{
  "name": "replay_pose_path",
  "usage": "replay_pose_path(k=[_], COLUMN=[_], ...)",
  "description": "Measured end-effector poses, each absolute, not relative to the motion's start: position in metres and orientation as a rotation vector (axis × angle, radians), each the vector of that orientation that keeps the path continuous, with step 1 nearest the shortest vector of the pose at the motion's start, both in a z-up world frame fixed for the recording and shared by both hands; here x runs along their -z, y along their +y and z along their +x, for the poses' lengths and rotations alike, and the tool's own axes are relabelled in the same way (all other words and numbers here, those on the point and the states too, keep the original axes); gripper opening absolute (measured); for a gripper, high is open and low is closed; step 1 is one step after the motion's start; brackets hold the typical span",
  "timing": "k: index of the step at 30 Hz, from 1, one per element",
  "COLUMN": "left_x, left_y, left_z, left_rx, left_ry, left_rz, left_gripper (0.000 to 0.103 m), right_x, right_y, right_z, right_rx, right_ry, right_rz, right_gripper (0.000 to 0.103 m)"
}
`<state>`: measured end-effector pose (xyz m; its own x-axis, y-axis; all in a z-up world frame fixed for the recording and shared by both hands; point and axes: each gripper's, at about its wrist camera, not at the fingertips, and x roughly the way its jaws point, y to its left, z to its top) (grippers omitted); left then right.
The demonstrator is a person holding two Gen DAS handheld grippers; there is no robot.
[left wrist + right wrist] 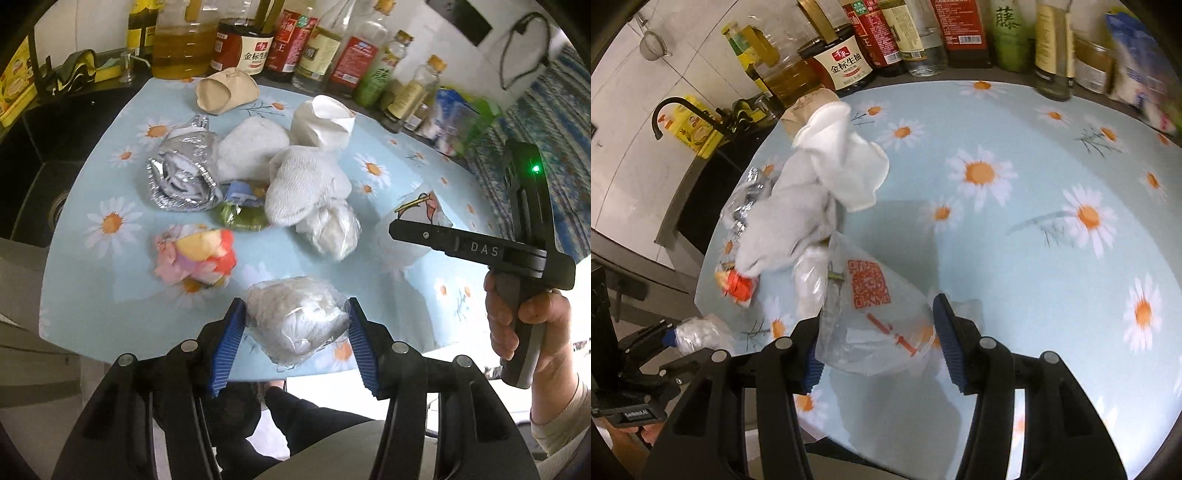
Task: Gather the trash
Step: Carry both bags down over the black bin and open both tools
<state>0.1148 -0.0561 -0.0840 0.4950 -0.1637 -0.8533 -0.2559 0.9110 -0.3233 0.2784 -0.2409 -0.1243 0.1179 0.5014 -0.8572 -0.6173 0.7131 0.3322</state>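
Each claw is built of glossy black plastic arms, joined by round silver rivets, and is tipped with ribbed blue pads [226,347]. The left claw [295,343] and the right claw [877,339] are made alike. On the right claw's body, seen from the left wrist view, white letters "DAS" and a small green light are carried above a grey-and-black handle. A cream ribbed sleeve cuff [557,424] is worn, and dark trousers [295,417].

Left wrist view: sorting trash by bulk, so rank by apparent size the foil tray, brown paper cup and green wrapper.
1. Foil tray, largest.
2. Brown paper cup; farther away, so it may be nearer the tray's size.
3. Green wrapper, smallest.
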Motion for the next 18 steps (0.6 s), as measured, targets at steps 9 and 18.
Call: replay_pose_path(k=[9, 18], left_x=[0.093, 0.104], left_y=[-0.029, -0.013], left_z=[0.069, 0.029], left_rx=[-0.024, -0.016], left_ry=[1.071, 1.097], left_rz=[-0.427, -0.388], left_gripper=[0.053, 0.053], right_x=[0.124, 0.142], right_y=[-0.226, -0.188], right_z=[0.208, 0.143], right_rx=[-0.809, -0.862], right_ry=[1.202, 1.235], right_rz=[-0.092, -0.105], right_gripper=[0.053, 0.053])
